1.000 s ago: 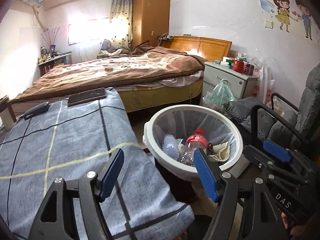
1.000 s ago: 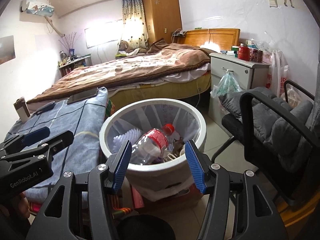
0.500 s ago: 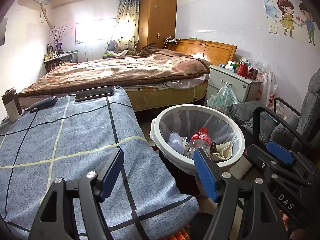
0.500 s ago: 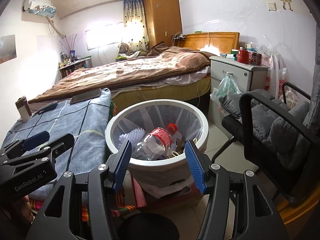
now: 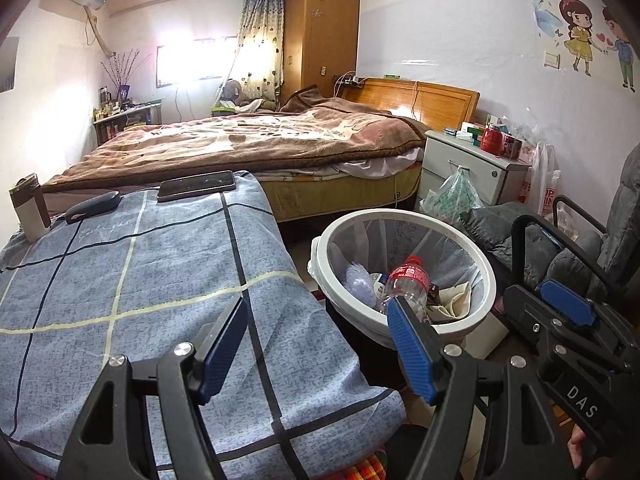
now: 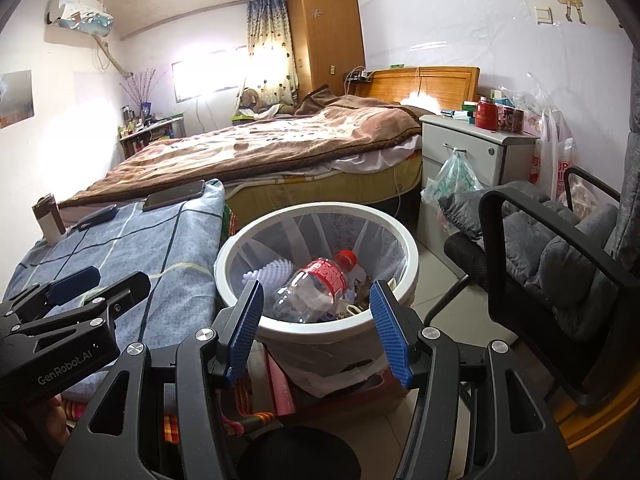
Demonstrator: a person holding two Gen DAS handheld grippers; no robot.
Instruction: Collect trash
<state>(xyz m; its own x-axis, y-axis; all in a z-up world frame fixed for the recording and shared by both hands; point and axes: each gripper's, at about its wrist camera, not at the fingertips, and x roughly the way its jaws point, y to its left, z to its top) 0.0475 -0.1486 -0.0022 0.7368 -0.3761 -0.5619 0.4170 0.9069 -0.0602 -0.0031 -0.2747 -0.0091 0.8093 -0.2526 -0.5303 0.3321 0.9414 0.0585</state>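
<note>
Plastic bottle [image 6: 316, 288] with red cap already lies in white trash bin [image 6: 320, 216], among white brush and crumpled paper [image 5: 454, 300]. Bin sits at 3 o'clock of table [image 5: 120, 280], touching its cloth edge. Left gripper [image 5: 318, 344] fingers wide, empty. Right gripper [image 6: 316, 328] fingers wide, empty. Table carries only phone [image 5: 196, 186], dark case, cup at 11 o'clock; no loose trash visible. Collection judged near finished.

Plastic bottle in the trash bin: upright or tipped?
Tipped. The plastic bottle lies slanted on the other trash inside the trash bin, red cap pointing up toward the far rim.
</note>
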